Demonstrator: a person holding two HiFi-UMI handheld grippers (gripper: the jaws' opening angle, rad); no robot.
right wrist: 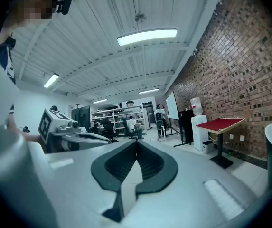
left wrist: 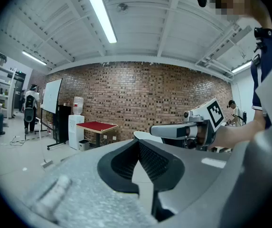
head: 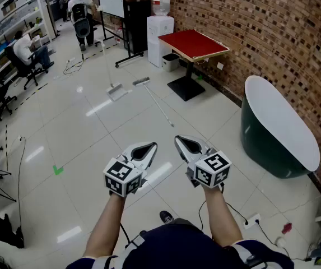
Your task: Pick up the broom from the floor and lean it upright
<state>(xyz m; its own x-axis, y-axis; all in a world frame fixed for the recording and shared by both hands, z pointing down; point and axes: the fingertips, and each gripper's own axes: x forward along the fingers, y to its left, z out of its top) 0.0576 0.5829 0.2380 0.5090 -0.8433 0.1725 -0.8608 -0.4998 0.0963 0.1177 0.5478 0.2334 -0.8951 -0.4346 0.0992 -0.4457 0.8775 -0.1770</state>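
Head view steeply down — gripper views near-level; shared: red table.

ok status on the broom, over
Left gripper shut, empty; right gripper shut, empty. Grey-headed, white-handled broom lies flat on the tiled floor ahead, untouched. Long-handled pale dustpan stands beside its head, apart; not in the way.

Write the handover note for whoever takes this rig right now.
Left gripper: fingers shut, empty.
Right gripper: fingers shut, empty. Both are held out side by side in front of the person.
Broom: lying flat on the floor ahead, brush head at the far end, handle tip nearest the grippers, out of contact with either.
Done: nothing yet.
Left: approach, open, grasp the handle, lift, lean it upright.
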